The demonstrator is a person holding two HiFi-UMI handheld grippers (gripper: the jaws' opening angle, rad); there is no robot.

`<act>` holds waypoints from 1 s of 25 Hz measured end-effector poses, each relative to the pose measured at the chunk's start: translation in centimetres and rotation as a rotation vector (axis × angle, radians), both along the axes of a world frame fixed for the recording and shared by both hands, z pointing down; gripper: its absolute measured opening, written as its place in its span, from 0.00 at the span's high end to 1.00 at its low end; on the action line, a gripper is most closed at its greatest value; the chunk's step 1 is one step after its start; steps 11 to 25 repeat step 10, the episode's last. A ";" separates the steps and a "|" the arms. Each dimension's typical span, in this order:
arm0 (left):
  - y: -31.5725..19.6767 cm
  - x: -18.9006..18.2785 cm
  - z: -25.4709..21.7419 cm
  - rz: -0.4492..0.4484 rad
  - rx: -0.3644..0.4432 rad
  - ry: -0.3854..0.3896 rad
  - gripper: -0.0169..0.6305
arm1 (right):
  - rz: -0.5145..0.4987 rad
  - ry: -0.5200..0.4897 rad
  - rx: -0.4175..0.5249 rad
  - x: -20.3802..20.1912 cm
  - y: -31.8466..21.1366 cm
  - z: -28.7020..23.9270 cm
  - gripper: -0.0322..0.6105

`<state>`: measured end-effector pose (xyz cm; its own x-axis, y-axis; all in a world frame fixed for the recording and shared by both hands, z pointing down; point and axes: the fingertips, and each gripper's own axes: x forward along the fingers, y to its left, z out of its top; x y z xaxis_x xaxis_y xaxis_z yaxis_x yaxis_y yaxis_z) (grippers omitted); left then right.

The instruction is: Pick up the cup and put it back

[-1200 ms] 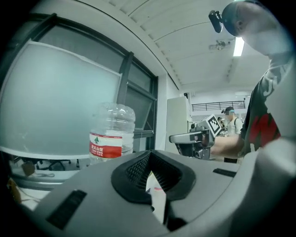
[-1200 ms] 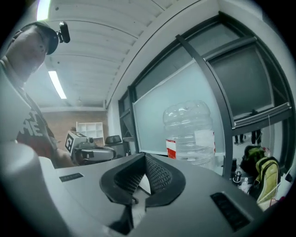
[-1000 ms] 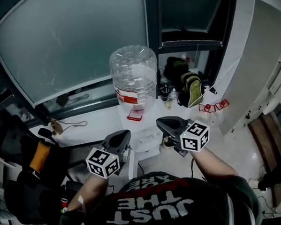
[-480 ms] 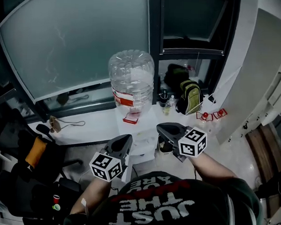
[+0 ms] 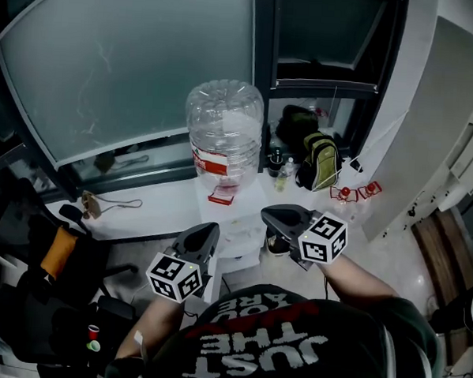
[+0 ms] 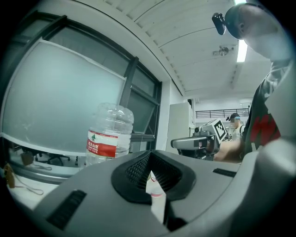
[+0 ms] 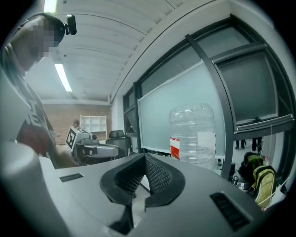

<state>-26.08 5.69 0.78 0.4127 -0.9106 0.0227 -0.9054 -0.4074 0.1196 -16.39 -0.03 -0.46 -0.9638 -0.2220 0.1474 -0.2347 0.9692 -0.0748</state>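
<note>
**Both grippers closed and level in front of the water dispenser**

Nearest the camera is the person's black shirt (image 5: 275, 348) with red and white print, and both forearms reach out from it. The left gripper (image 5: 210, 227) is held level, its jaws closed tip to tip with nothing pinched. Its own view shows a white strip with a thin pink band (image 6: 155, 194) through the hollow behind the tips; what that strip is cannot be told. The right gripper (image 5: 267, 213) is also about level, its jaws likewise together and empty, and it is held apart from the left one.

Low at the left edge of the head view, well away from both grippers, sit what look like a small red cup (image 5: 93, 332) and a green cup (image 5: 94, 346) just beside it. Whether either is the cup to pick up cannot be told.

Just beyond the grippers, between them, stands a white water dispenser (image 5: 246, 228) with a red tag (image 5: 221, 195) on its top. A big clear water bottle (image 5: 224, 128) with a red and white label stands on it. Off to the left a black chair (image 5: 28, 236) carries something orange (image 5: 59, 254).

Behind the dispenser a green backpack (image 5: 320, 159) leans beside a black bag (image 5: 294, 120) at the foot of the frosted window (image 5: 132, 68)
</note>
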 end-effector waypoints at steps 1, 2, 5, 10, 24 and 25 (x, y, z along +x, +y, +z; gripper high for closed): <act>0.0 0.0 0.0 0.001 -0.001 -0.001 0.96 | -0.001 0.001 0.002 0.0 0.0 0.0 0.90; 0.0 0.0 0.0 0.002 -0.001 -0.002 0.96 | -0.002 0.003 0.005 -0.1 0.0 -0.1 0.90; 0.1 0.0 0.0 0.005 0.001 -0.003 0.96 | -0.003 0.008 0.011 0.0 0.2 0.0 0.90; 0.2 0.1 0.0 0.010 -0.002 -0.002 0.96 | -0.005 0.010 0.009 0.1 0.4 -0.1 0.90; 0.2 0.1 0.0 0.010 -0.002 -0.002 0.96 | -0.005 0.010 0.009 0.1 0.4 -0.1 0.90; 0.2 0.1 0.0 0.010 -0.002 -0.002 0.96 | -0.005 0.010 0.009 0.1 0.4 -0.1 0.90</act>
